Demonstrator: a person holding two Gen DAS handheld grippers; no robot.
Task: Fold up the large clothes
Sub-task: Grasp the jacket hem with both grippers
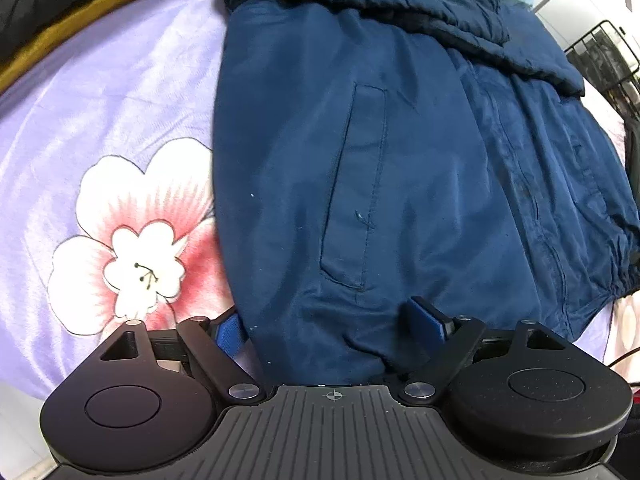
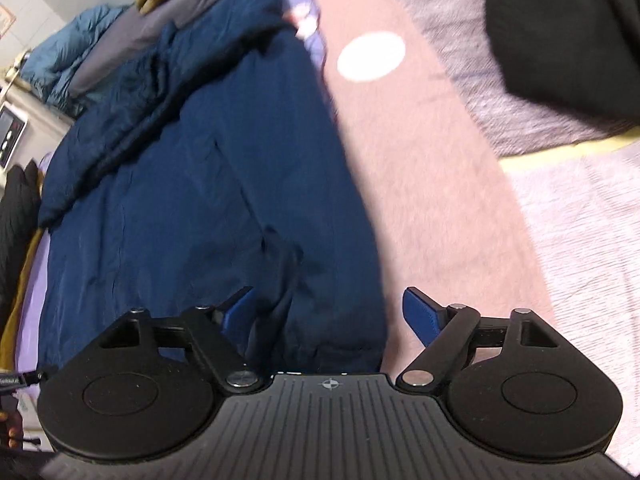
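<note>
A navy blue jacket (image 1: 400, 160) lies flat on a purple floral blanket (image 1: 120, 112), front up, with a pocket and the zip line showing. My left gripper (image 1: 330, 326) stands open over the hem's left corner: one blue pad sits at the jacket's side edge, the other rests on the fabric. In the right wrist view the same jacket (image 2: 200, 200) runs away from me, its upper part folded over. My right gripper (image 2: 330, 314) is open at the hem's other corner, with the jacket's edge between its fingers and the outer pad clear of the cloth over a pink blanket (image 2: 420, 180).
Black and olive clothes (image 1: 60, 12) are piled at the far left of the bed. A black wire rack (image 1: 604, 60) stands beyond the jacket. A light blue garment (image 2: 64, 60) and a grey one lie past the collar. A black garment (image 2: 560, 32) lies on the right.
</note>
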